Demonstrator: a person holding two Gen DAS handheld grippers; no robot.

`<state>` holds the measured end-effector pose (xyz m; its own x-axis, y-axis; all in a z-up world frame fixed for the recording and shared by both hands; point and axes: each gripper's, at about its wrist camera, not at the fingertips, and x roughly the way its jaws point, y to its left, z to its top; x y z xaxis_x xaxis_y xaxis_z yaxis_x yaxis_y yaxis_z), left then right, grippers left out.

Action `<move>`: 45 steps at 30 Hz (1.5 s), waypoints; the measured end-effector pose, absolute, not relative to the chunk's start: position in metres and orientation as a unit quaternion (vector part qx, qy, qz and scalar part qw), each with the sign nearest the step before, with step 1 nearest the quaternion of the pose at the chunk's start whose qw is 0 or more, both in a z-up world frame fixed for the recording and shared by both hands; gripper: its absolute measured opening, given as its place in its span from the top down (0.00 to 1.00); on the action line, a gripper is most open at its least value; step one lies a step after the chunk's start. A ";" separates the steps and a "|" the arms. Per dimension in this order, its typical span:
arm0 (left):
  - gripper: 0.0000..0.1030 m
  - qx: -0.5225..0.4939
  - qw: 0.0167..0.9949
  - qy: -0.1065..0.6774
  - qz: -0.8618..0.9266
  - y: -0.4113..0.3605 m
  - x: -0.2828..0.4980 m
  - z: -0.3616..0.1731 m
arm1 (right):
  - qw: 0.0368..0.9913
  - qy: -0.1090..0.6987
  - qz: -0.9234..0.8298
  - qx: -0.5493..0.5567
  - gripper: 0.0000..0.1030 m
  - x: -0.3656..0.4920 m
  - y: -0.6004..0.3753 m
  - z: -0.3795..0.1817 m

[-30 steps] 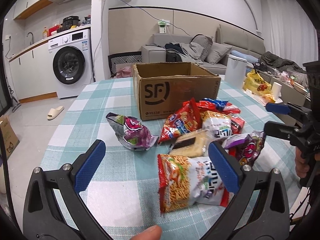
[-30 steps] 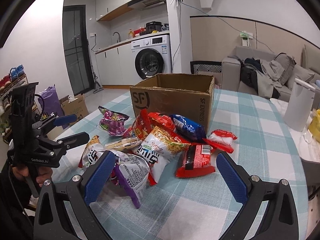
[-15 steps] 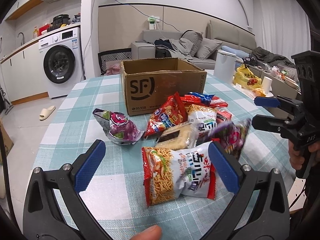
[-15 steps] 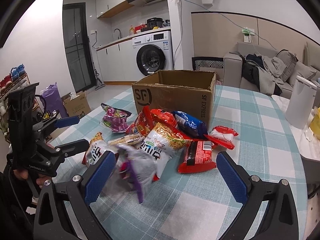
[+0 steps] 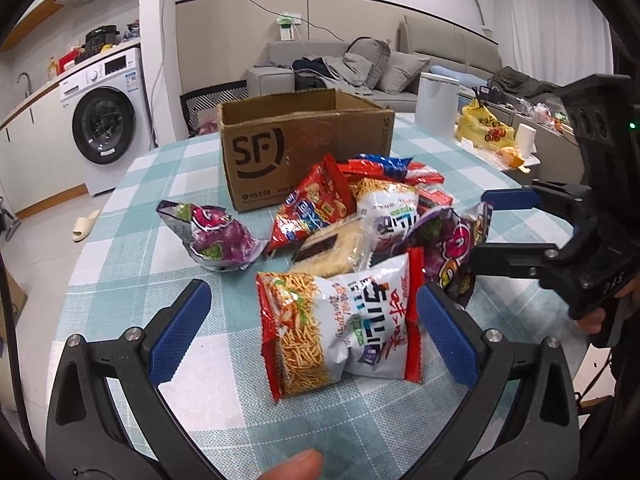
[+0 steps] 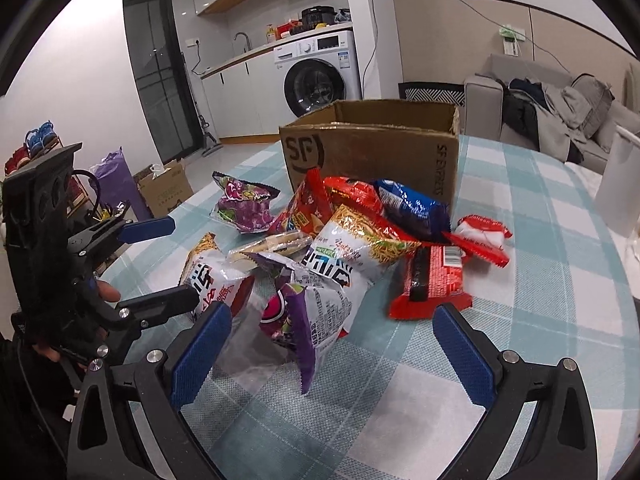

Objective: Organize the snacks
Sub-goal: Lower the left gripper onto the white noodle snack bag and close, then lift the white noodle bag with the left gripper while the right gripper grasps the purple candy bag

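Both tongs are held wide and grip nothing. The left tongs [image 5: 312, 328] are spread around a noodle bag [image 5: 340, 320] lying on the checked tabletop [image 5: 140, 264]. The right tongs [image 6: 328, 350] are set around a purple bag [image 6: 308, 312] standing tilted at the near edge of the snack pile. The pile is heaped just in front of the open box [image 5: 304, 148]. A second purple bag [image 5: 218, 240] is seen apart, to the left of the pile. A red packet [image 6: 434, 280] lies flat on the pile's right side.
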<state>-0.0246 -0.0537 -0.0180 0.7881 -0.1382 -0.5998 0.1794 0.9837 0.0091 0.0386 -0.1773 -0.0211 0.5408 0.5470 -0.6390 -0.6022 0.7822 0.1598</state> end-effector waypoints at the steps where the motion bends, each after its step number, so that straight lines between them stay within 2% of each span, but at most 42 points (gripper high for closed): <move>1: 0.01 0.034 0.943 0.319 -0.086 -0.054 -0.023 -0.019 | 0.876 0.354 0.325 -0.038 0.00 0.040 -0.177 -0.023; 12: 0.01 0.038 0.929 0.353 -0.102 -0.063 -0.013 -0.034 | 0.864 0.380 0.330 -0.017 0.01 0.049 -0.171 -0.036; 24: 0.01 0.019 0.917 0.385 -0.106 -0.062 0.003 -0.044 | 0.853 0.398 0.337 0.004 0.26 0.055 -0.163 -0.045; 26: 0.01 0.020 0.914 0.390 -0.112 -0.063 0.004 -0.045 | 0.851 0.401 0.340 0.006 0.36 0.056 -0.162 -0.046; 29: 0.05 0.022 0.911 0.394 -0.117 -0.065 0.005 -0.047 | 0.848 0.404 0.342 0.010 0.48 0.056 -0.163 -0.046; 31: 0.09 0.023 0.911 0.396 -0.116 -0.066 0.006 -0.047 | 0.846 0.407 0.344 0.011 0.52 0.056 -0.162 -0.047; 37: 0.22 0.008 0.912 0.390 -0.128 -0.062 0.004 -0.045 | 0.847 0.407 0.343 0.009 0.57 0.054 -0.163 -0.046; 42: 0.37 0.001 0.913 0.381 -0.145 -0.060 -0.001 -0.042 | 0.851 0.400 0.340 0.005 0.62 0.052 -0.166 -0.043; 45: 0.39 -0.006 0.912 0.378 -0.158 -0.060 -0.004 -0.041 | 0.854 0.397 0.337 0.005 0.62 0.052 -0.168 -0.041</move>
<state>-0.0042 -0.0600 -0.0408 0.6636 -0.2930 -0.6883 0.2845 0.9498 -0.1301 0.0521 -0.1683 -0.0407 0.4572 0.5788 -0.6752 -0.5716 0.7729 0.2756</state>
